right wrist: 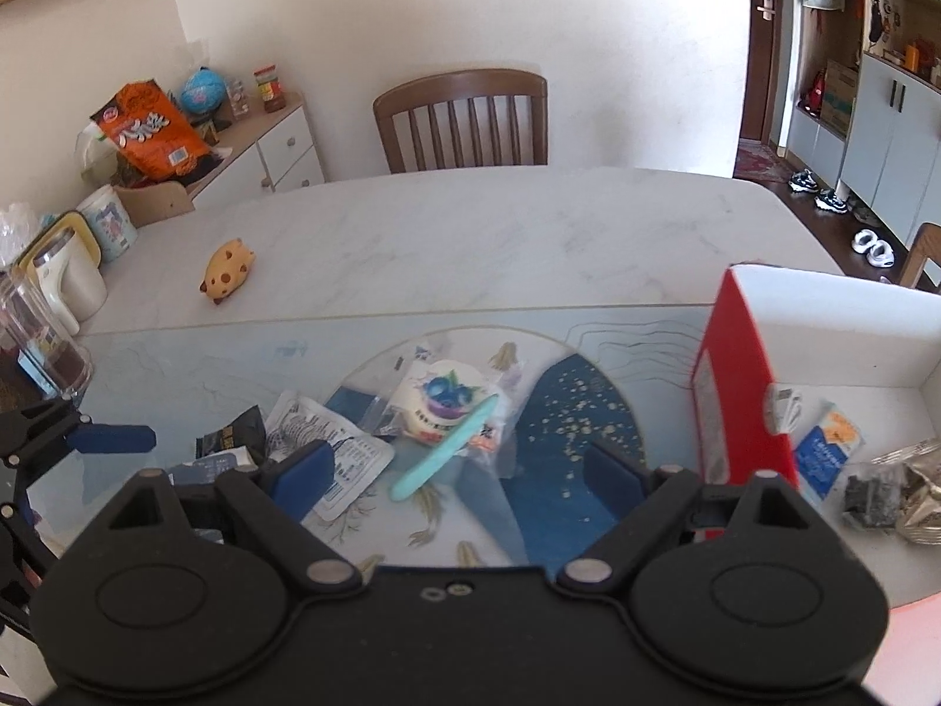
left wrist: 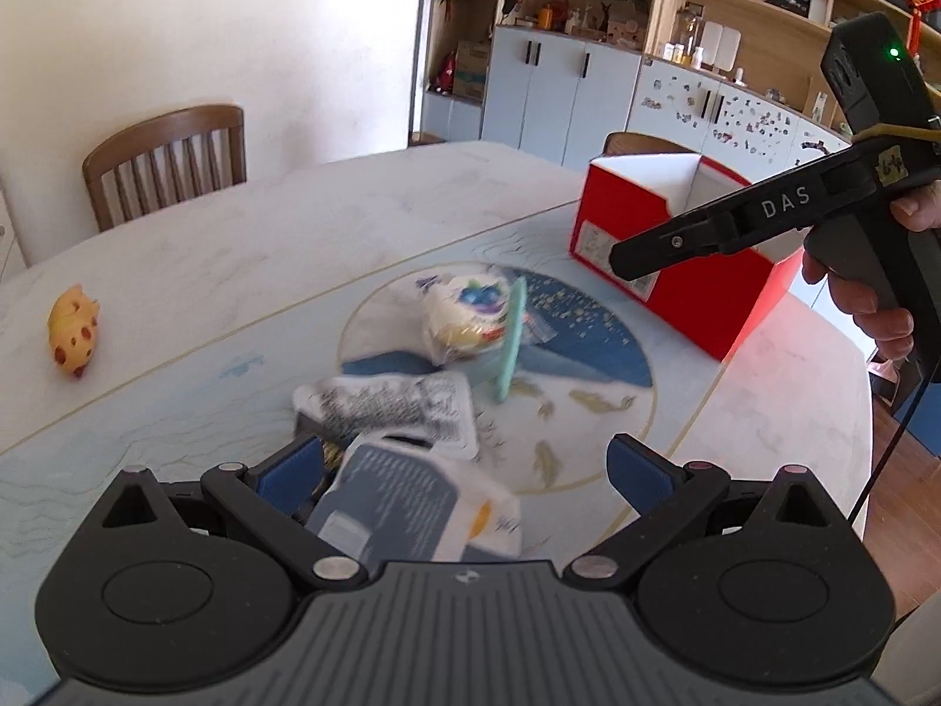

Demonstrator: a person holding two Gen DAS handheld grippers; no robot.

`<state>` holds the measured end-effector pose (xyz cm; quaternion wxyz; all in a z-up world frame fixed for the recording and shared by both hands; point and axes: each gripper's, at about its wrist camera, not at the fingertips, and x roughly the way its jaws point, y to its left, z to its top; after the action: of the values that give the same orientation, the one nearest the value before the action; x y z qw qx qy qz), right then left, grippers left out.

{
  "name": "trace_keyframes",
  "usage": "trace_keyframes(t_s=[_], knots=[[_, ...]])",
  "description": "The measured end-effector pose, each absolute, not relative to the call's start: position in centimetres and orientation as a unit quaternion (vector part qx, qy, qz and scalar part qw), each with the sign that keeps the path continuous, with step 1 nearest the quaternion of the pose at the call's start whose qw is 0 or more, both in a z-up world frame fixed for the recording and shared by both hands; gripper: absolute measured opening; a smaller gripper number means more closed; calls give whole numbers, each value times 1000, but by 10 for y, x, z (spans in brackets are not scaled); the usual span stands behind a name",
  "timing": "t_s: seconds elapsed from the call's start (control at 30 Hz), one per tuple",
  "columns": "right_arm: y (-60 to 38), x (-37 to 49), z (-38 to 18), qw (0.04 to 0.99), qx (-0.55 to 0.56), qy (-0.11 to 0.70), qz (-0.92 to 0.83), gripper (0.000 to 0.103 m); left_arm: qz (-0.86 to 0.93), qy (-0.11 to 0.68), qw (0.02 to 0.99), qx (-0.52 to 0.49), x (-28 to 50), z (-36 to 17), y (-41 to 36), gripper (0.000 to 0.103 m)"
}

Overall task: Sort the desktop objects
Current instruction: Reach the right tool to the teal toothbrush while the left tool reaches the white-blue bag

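Observation:
A pile of snack packets lies on the blue placemat (right wrist: 576,412): a wrapped blueberry cake (right wrist: 444,403), a teal stick (right wrist: 441,459) leaning on it, a white printed sachet (right wrist: 329,447) and a dark packet (right wrist: 232,435). My left gripper (left wrist: 464,473) is open just above a grey-blue packet (left wrist: 406,506), its left finger beside that packet. My right gripper (right wrist: 464,465) is open and empty, hovering above the teal stick. The red box (right wrist: 741,388) stands at the right and holds several packets (right wrist: 829,447). A yellow spotted pig toy (right wrist: 226,267) lies on the bare table.
The right gripper's body (left wrist: 764,212) shows in the left wrist view in front of the red box (left wrist: 700,288). A wooden chair (right wrist: 464,117) stands behind the table. A kettle and jars (right wrist: 53,294) crowd the table's far left edge.

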<state>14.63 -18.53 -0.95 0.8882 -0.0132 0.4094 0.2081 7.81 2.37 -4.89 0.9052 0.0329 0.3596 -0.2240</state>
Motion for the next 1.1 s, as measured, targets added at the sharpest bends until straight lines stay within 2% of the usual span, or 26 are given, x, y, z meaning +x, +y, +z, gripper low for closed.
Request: trace_keyframes(t_s=[0.7, 0.77, 1.1], knots=[[-141, 161, -66, 879, -15, 440, 181, 91, -279, 369, 884, 67, 75, -90, 45, 103], [-138, 165, -72, 876, -13, 448, 176, 86, -282, 365, 884, 81, 75, -92, 41, 103], [-131, 181, -96, 870, -2, 468, 154, 80, -287, 350, 882, 128, 69, -105, 25, 103]])
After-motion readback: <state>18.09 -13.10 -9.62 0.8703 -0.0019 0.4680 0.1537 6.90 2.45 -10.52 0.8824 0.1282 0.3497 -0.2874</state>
